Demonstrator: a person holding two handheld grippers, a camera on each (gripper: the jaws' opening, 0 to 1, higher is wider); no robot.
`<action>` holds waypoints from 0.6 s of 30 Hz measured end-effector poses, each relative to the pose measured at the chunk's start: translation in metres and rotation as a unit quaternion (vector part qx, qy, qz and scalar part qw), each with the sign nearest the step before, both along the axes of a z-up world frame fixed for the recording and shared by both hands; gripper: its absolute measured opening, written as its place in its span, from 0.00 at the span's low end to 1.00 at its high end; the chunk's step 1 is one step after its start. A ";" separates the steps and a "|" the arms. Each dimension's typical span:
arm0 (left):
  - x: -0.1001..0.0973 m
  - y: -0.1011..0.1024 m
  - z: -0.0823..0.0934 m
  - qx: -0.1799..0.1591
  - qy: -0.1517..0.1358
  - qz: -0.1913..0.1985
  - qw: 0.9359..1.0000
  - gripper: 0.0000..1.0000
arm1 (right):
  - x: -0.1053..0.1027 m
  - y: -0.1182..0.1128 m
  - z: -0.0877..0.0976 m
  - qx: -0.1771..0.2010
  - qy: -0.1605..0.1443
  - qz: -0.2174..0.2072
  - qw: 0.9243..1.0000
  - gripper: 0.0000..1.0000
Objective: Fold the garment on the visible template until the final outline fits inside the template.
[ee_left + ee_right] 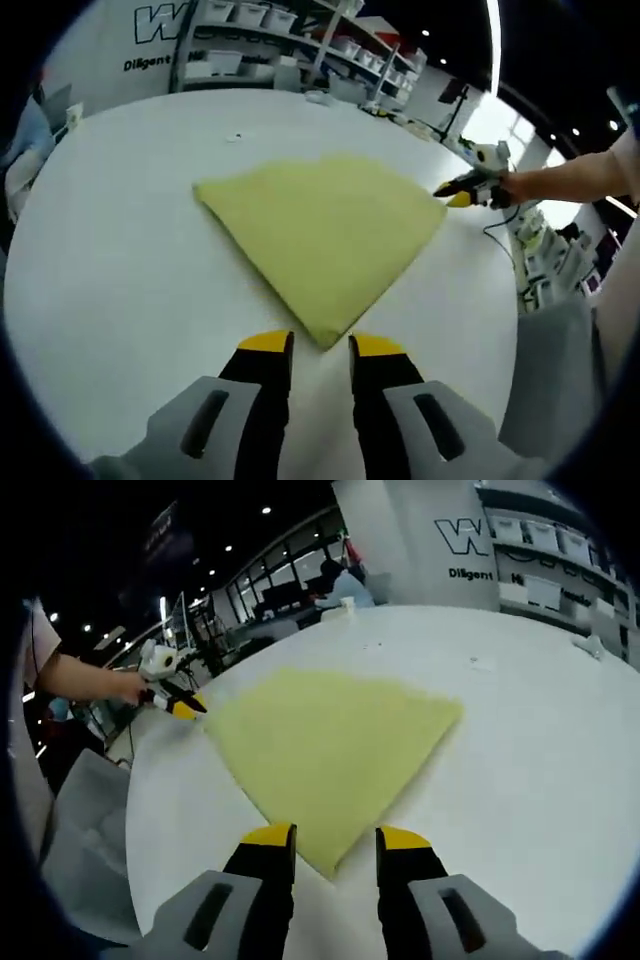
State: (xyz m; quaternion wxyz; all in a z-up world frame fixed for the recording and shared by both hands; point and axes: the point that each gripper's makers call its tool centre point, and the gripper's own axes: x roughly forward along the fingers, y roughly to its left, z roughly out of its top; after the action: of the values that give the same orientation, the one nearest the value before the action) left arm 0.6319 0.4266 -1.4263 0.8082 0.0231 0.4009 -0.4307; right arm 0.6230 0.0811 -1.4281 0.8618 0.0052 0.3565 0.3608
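Note:
A yellow-green garment (325, 225) lies folded flat into a fan-like wedge on the round white table (110, 260). My left gripper (320, 345) stands open, and the wedge's near pointed corner reaches just between its yellow fingertips. In the same view the right gripper (452, 195), held by a hand, sits at the garment's right corner. In the right gripper view the garment (325, 750) fills the middle. My right gripper (336, 835) is open with a pointed corner lying between its tips. The left gripper (190, 708) shows at the garment's far left corner.
Shelves with white bins (300, 40) line the far side beyond the table. A tiny object (235, 137) lies on the table behind the garment. A grey fabric (90, 830) hangs past the table's edge. A person (340, 585) stands far back.

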 end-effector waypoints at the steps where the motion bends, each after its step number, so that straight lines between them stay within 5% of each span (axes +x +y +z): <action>1: -0.002 -0.002 -0.002 0.004 -0.004 -0.007 1.000 0.20 | -0.002 0.000 -0.001 -0.001 0.001 0.000 1.000 0.26; 9: 0.002 -0.012 -0.014 0.014 -0.013 -0.006 1.000 0.18 | -0.007 0.006 -0.005 0.008 0.002 0.002 1.000 0.21; 18: 0.005 -0.015 -0.019 0.027 -0.025 -0.013 0.999 0.03 | -0.013 0.008 -0.009 0.019 0.012 0.006 1.000 0.10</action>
State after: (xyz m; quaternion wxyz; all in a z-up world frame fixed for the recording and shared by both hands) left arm 0.6367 0.4116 -1.4455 0.8115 0.0613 0.3914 -0.4296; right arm 0.6103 0.0888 -1.4375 0.8547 0.0242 0.3601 0.3731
